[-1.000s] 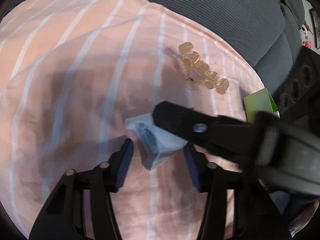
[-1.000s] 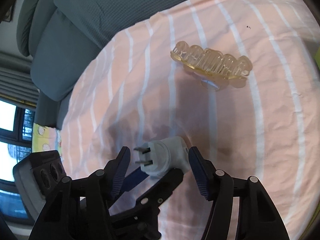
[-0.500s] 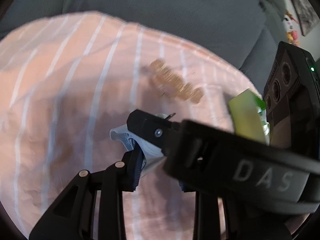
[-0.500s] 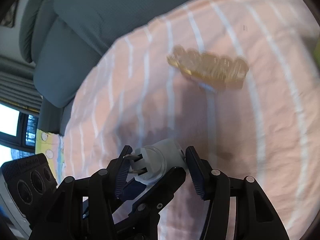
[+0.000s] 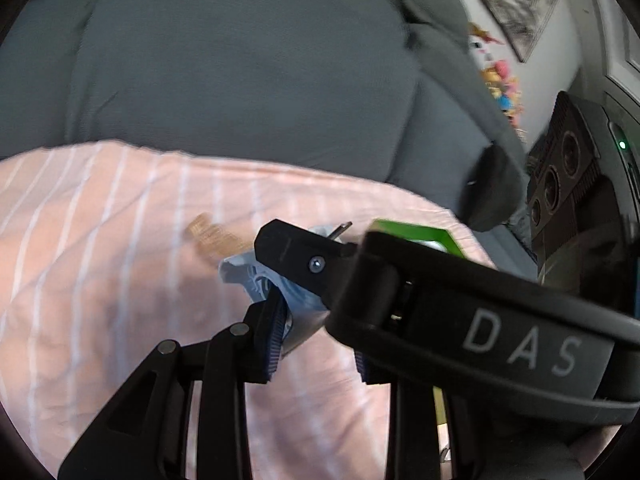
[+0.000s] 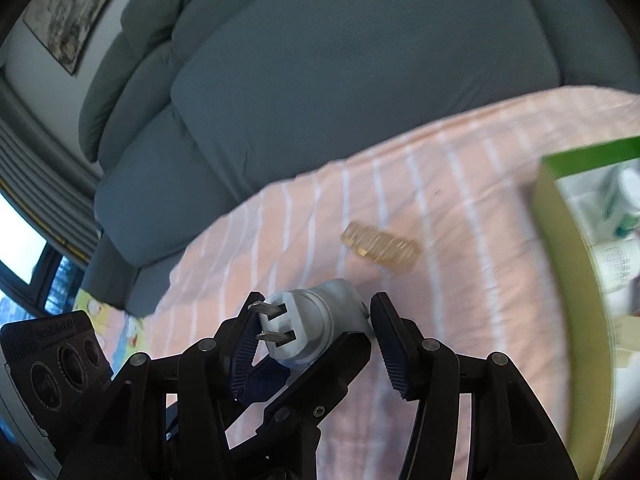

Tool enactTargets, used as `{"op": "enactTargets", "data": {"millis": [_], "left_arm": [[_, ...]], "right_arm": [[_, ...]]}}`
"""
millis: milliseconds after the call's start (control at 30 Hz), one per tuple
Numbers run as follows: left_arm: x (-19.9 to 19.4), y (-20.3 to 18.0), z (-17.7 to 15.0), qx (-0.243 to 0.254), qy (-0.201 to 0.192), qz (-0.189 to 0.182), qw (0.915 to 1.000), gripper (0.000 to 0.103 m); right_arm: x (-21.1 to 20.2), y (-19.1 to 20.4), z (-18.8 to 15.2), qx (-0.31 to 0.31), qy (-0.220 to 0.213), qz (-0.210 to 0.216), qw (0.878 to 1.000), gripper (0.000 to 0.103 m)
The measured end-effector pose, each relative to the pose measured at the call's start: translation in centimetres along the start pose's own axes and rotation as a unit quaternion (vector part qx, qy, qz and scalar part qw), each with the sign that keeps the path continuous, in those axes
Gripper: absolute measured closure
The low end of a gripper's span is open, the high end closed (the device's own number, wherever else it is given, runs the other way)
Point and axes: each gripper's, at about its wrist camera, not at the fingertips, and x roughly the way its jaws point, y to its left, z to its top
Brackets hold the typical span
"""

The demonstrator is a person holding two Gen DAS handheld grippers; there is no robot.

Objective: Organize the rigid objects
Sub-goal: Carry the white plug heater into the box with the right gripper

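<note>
Both my tongs are on the plug [image 6: 316, 328], lifted clear of the striped sheet [image 6: 460, 280]. Left tongs [image 5: 316, 312] are clamped on its pale blue body; right tongs [image 6: 312, 330] bracket it prongs-first, one pad against the prongs, the other pad just off the body — so I can't call that a firm grip. Step in hand, I'd say: carrying the plug toward the green box [image 6: 560, 280]. Next move calls for swinging it over the open box, then releasing one side at a time so it doesn't twist out.

Right view shows what the left can't — prongs, the box interior with a white bottle [image 6: 624, 204], and the amber comb [image 6: 382, 250] alone on the sheet. Left view has my right tongs across the middle, hiding most of the plug; it shows only a sliver of box [image 5: 416, 232] and the comb blurred [image 5: 212, 236] behind. The grey cushion [image 5: 240, 80] backs both views.
</note>
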Motion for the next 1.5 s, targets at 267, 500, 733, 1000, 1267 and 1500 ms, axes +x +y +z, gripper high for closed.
{"op": "enactTargets", "data": {"millis": [267, 500, 733, 1000, 1267, 1500], "left_arm": [[1.6, -5.0, 1.0, 0.059, -0.006, -0.084, 0.9947, 0.076], [5.0, -10.4, 1.7, 0.120, 0.032, -0.127, 0.9841, 0.076], [9.4, -14.3, 0.6, 0.141, 0.091, -0.185, 0.9684, 0.076], [13.5, -17.1, -1.2, 0.145, 0.149, -0.221, 0.9529, 0.076], [16.5, -19.7, -3.3, 0.152, 0.213, -0.226, 0.9383, 0.076], [17.9, -19.6, -4.1, 0.140, 0.249, -0.227, 0.9309, 0.076]], "right_arm": [[-6.6, -2.7, 0.6, 0.017, -0.095, -0.055, 0.994, 0.046], [-10.3, -7.3, 1.1, 0.079, -0.142, -0.080, 0.983, 0.046], [-12.9, -12.4, 0.7, 0.146, -0.163, -0.135, 0.966, 0.046], [-14.1, -17.6, 0.0, 0.206, -0.156, -0.178, 0.949, 0.046], [-14.7, -22.1, -1.4, 0.262, -0.135, -0.205, 0.933, 0.046], [-14.1, -23.9, -1.9, 0.292, -0.111, -0.215, 0.925, 0.046]]}}
